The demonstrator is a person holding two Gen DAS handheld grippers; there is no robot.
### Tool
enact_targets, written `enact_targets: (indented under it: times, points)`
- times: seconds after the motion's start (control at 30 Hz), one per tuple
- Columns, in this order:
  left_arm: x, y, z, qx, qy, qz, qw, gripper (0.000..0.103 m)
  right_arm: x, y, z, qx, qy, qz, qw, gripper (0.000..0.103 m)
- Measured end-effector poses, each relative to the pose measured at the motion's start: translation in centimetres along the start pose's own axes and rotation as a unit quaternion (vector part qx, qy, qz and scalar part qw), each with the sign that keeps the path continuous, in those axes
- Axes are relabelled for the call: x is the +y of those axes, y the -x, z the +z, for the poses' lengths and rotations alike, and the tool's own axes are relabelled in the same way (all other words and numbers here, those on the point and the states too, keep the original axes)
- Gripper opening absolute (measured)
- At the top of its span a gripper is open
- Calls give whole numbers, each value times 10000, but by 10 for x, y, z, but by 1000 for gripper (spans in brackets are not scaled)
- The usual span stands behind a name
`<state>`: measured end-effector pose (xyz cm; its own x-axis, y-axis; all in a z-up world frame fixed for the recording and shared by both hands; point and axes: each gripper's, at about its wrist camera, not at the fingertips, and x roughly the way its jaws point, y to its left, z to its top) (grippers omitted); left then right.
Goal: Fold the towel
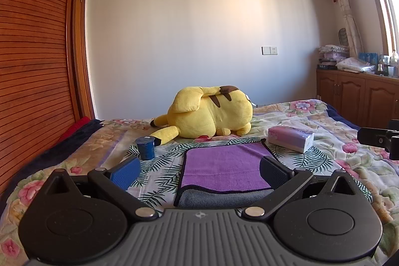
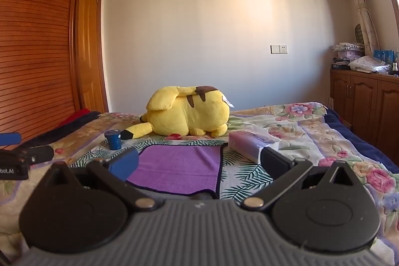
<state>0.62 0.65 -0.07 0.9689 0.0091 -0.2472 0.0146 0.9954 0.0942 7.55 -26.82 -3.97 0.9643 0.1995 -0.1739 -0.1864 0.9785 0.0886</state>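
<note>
A purple towel with a dark hem lies flat on the bed, its near part folded over so the grey underside shows. My left gripper is open and empty, fingers apart just above the towel's near edge. The towel also shows in the right wrist view. My right gripper is open and empty, hovering over the towel's near right corner. The left gripper's tip shows at the left edge of the right wrist view; the right gripper shows at the right edge of the left wrist view.
A yellow plush toy lies beyond the towel. A blue cup stands to the towel's left, a tissue pack to its right. The floral bedspread spreads around. A wooden wardrobe is left, cabinets right.
</note>
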Motion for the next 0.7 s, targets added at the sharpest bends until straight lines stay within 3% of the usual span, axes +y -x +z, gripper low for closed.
enact_targets:
  times: [0.7]
  points:
    - [-1,1,-1,-13,-9,5,10000,87,3,1,0,4,21,13,10000,103]
